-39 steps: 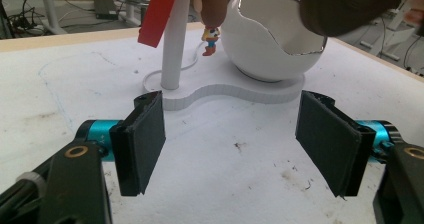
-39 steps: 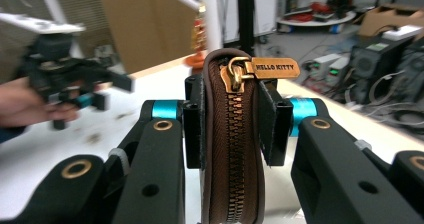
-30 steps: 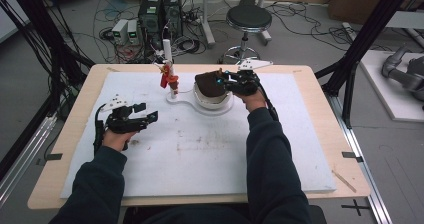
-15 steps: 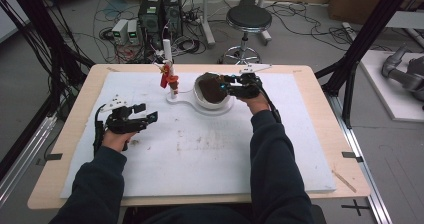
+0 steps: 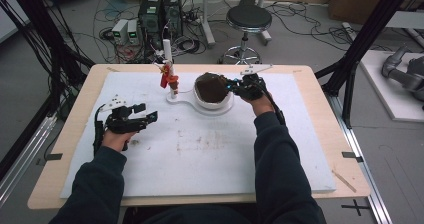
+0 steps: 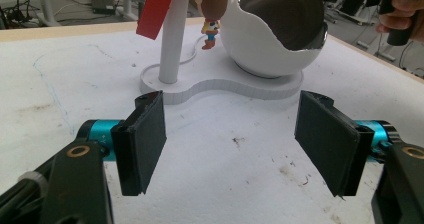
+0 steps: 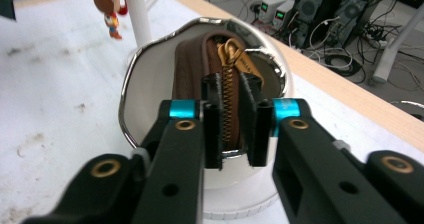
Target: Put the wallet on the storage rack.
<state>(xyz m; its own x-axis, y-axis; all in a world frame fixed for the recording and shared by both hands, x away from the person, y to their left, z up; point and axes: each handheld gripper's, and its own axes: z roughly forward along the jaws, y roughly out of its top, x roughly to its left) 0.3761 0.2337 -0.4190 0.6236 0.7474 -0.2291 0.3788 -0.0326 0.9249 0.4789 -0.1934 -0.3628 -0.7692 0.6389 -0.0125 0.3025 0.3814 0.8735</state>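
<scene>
A person is sitting at a table covered by a white mat [image 5: 200, 154], working a pair of tongs in each hand.

On the left, the left gripper [image 5: 141, 115] is hovering just above the mat with its jaws spread wide and nothing between them. Ahead of its open jaws, a white stand [image 6: 225, 86] is carrying a thin post [image 6: 172, 39] with a red tag [image 6: 155, 9] and a small hanging figurine [image 6: 210, 31].

Further right on that same stand, a white egg-shaped bowl with a jagged chrome rim [image 7: 150, 84] is holding a brown zippered pouch [image 7: 192, 64]. The right gripper [image 7: 234, 121] is reaching into the bowl, its jaws nearly closed around the pouch's brass zipper edge, apparently pinching it.

From here the risk seems to be the grip: the jaws are catching only a narrow strip, so the pouch could slip free when lifted. It could also snag on the jagged rim and drag the light stand along, since the left gripper is standing well apart from the stand and not steadying it.
</scene>
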